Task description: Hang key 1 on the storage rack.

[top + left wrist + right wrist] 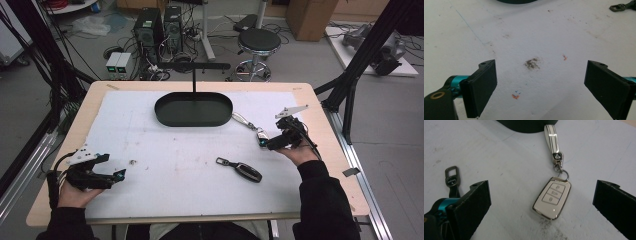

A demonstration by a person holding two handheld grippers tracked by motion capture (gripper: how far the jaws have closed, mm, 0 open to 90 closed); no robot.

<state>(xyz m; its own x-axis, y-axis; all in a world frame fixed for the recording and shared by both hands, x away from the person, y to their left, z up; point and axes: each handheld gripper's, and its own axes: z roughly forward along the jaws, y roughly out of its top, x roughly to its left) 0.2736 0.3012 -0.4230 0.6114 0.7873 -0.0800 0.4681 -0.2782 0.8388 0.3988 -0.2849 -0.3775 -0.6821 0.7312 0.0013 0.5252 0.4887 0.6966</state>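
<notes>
Your right hand-held gripper (pixel 541 202), jaws apart, frames the white car key fob (pixel 552 198); your left hand-held gripper (pixel 540 87), apparently idle, gapes over the bench (pixel 529 32).

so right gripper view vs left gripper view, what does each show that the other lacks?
Right gripper view: the white key fob lying between the open jaws, its white strap running up toward the dark tray.
Left gripper view: bare stained mat between its open jaws.
Both: the tray edge at the top and the dark key's metal clasp.
</notes>
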